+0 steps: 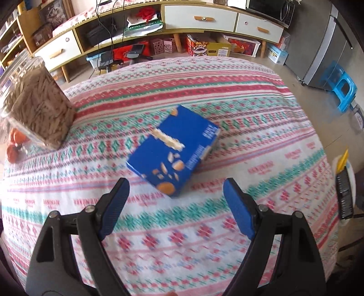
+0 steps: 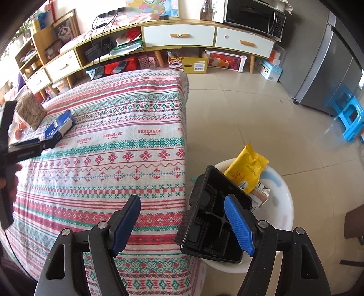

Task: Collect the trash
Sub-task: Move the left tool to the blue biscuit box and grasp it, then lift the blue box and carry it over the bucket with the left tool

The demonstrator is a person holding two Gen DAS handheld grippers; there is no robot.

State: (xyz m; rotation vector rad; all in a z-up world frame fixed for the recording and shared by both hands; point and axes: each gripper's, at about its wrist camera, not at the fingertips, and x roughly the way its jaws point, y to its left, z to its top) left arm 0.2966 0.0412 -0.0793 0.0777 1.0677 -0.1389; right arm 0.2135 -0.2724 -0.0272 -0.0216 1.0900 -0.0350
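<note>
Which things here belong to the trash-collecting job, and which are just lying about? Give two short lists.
Belonging to the job:
blue box on the table
white bin
black tray in the bin
yellow bag in the bin

Probably just lying about:
clear container of brown sticks
blue stool
microwave

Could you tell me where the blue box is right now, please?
The blue box lies on the patterned tablecloth, just ahead of the open left gripper, right of the clear container.
</note>
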